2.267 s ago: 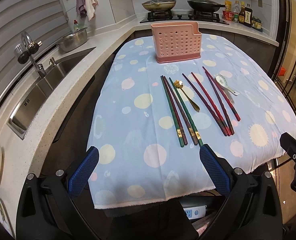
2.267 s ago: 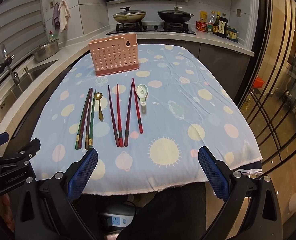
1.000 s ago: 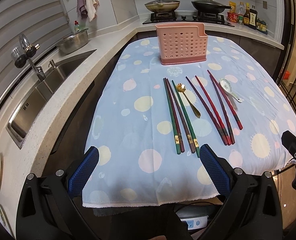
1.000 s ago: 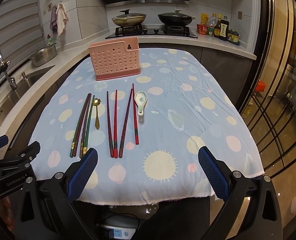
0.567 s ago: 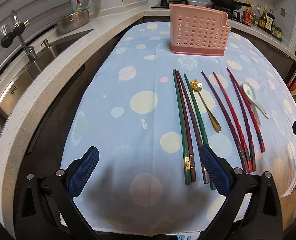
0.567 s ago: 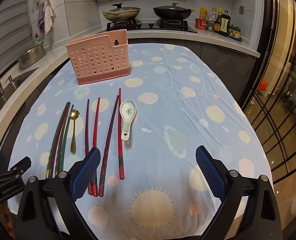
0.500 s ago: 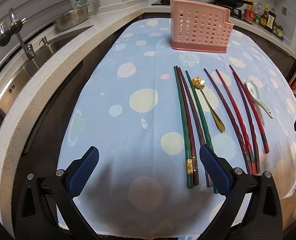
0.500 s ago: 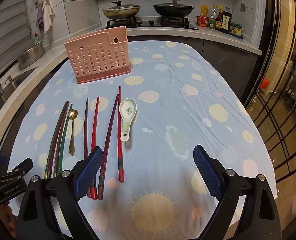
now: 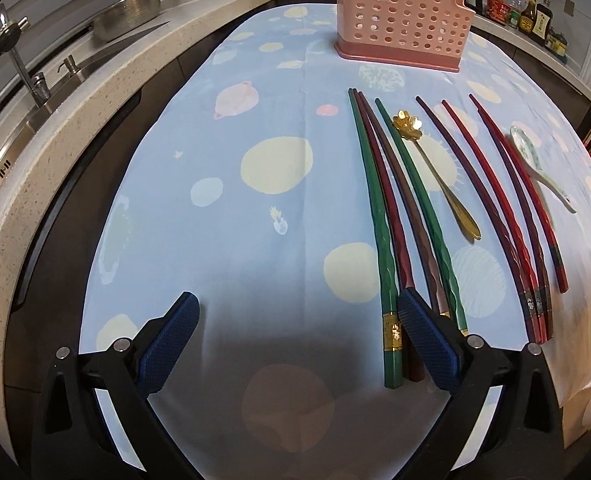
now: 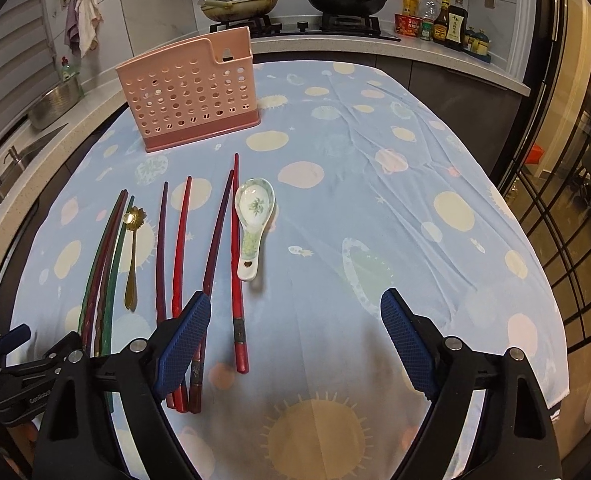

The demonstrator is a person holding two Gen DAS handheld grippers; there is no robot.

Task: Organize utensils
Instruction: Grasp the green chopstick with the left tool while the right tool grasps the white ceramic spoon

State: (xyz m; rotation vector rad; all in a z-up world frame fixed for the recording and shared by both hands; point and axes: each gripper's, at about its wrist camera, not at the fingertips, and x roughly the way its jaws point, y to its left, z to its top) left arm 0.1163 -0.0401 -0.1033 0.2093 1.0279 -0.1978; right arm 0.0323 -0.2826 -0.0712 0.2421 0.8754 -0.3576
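Note:
A pink perforated utensil holder [image 9: 401, 28] [image 10: 189, 98] stands upright at the far side of the table. In front of it lie green and dark-red chopsticks [image 9: 383, 216] [image 10: 103, 264], a gold spoon [image 9: 435, 172] [image 10: 132, 252], several red and purple chopsticks [image 9: 495, 208] [image 10: 183, 240] and a white ceramic spoon [image 9: 535, 164] [image 10: 253, 216]. My left gripper [image 9: 297, 332] is open and empty, low over the cloth, its right finger over the green chopsticks' near ends. My right gripper [image 10: 295, 336] is open and empty, its left finger over the red chopsticks' near ends.
A blue cloth with pastel dots [image 9: 255, 160] [image 10: 375, 200] covers the table. A counter with sink and faucet [image 9: 19, 64] and a steel pot [image 9: 127, 16] runs along the left. A stove with two pans [image 10: 295, 4] and sauce bottles [image 10: 443, 24] lies behind.
Both grippers have moved forward and lower over the table toward the utensils. The utensils have not moved, and both grippers stay open.

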